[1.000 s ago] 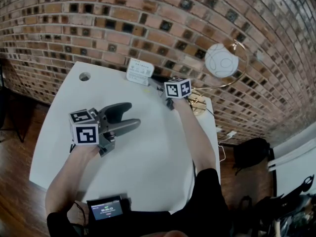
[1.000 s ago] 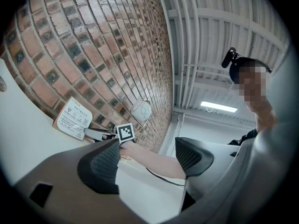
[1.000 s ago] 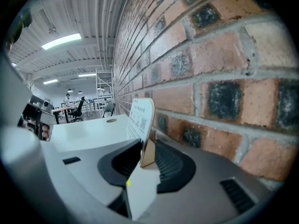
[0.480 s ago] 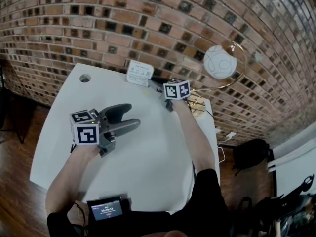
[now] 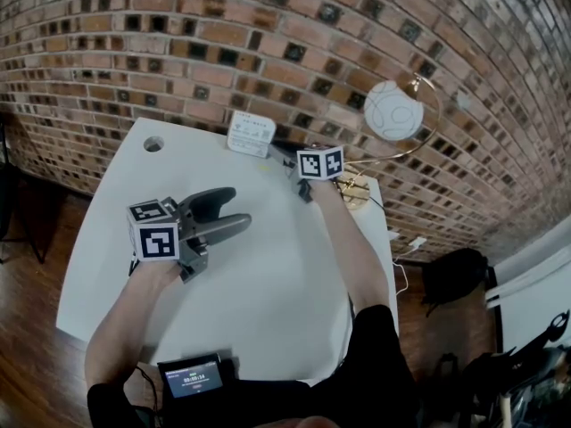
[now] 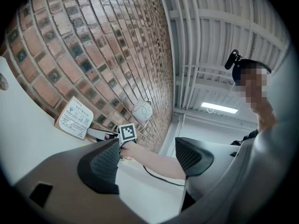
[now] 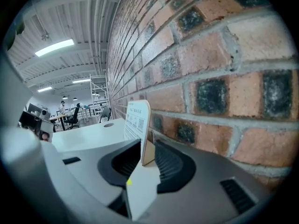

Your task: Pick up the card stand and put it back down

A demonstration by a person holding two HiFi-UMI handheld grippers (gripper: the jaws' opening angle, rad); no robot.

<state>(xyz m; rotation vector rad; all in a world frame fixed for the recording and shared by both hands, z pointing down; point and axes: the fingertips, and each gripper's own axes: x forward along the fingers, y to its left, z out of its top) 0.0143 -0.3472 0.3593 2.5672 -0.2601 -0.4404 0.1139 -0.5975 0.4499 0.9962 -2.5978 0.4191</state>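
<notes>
Card stand [image 6: 75,119] in right gripper [image 7: 147,153]: Wi-Fi symbol [image 6: 71,110], print illegible

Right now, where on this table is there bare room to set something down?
The broad middle of the table, between the left gripper and the person's right arm, is bare, and so is the far strip between the hole and the card stand. The far right corner is crowded: right gripper, card stand, lamp.

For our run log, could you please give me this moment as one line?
phase: grasp | right gripper: shut on stand, by wall | left gripper: open, empty, over table
</notes>
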